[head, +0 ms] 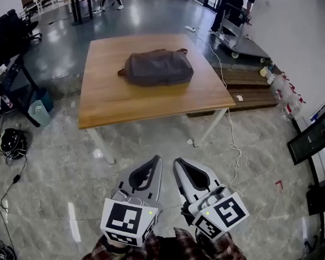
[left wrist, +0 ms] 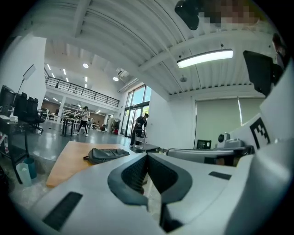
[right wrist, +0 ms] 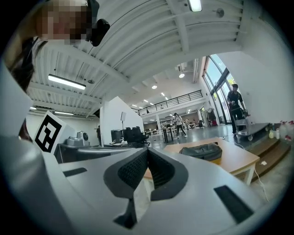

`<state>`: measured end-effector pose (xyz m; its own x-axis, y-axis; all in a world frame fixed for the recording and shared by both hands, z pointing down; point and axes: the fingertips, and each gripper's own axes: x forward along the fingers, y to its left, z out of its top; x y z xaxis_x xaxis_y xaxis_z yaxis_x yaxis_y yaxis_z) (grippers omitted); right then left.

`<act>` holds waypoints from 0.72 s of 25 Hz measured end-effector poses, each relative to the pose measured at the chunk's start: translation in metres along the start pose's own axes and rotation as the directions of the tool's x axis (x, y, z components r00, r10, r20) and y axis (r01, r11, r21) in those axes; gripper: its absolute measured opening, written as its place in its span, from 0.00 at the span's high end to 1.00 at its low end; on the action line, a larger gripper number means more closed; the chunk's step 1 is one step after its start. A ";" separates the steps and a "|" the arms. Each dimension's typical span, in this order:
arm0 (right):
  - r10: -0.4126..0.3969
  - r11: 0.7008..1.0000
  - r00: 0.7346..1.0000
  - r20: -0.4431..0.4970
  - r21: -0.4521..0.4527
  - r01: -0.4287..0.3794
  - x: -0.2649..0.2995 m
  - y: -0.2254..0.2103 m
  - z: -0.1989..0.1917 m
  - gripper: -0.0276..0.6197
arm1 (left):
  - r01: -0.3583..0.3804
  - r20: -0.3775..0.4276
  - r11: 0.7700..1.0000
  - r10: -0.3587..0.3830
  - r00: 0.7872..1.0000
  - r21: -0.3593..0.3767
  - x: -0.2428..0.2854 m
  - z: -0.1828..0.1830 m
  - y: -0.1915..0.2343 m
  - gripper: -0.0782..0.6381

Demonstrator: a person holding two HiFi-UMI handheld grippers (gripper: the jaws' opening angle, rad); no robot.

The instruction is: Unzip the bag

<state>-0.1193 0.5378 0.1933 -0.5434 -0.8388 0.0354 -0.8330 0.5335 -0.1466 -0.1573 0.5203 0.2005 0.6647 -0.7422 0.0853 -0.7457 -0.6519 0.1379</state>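
A dark grey bag [head: 158, 67] lies flat in the middle of a wooden table [head: 109, 97], also seen as the bag [left wrist: 108, 154] in the left gripper view and the bag [right wrist: 201, 152] in the right gripper view. Its zip is too small to make out. My left gripper [head: 157, 158] and right gripper [head: 176, 161] are held side by side over the floor, well short of the table. Both are shut with nothing between the jaws. The left gripper's tips [left wrist: 147, 155] and the right gripper's tips [right wrist: 147, 150] meet.
Office chairs [head: 7, 32] and a dark desk stand at the left, with a bin [head: 38, 113] near the table's corner. A white cable [head: 228, 121] trails down the floor right of the table. A person [head: 236, 1] bends over a trolley [head: 244, 40] at the back right.
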 end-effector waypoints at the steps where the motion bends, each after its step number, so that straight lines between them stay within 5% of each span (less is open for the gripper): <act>1: 0.000 1.000 1.000 0.000 0.000 0.000 0.015 -0.006 0.003 0.94 | 0.005 -0.001 1.000 -0.005 1.000 0.006 0.011 0.005 0.011 0.88; 11: -0.088 0.996 0.996 0.009 0.034 0.088 0.126 -0.085 0.011 0.94 | 0.021 -0.038 1.000 -0.020 0.999 0.019 0.099 0.020 0.111 0.88; 18: -0.101 0.994 0.994 -0.040 0.045 0.103 0.189 -0.188 0.008 0.94 | -0.008 -0.070 1.000 0.007 0.998 -0.014 0.202 0.013 0.150 0.88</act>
<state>-0.0646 0.2776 0.2194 -0.4599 -0.8834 0.0899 -0.8791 0.4386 -0.1866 -0.1354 0.2709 0.2252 0.6608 -0.7344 0.1550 -0.7505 -0.6433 0.1513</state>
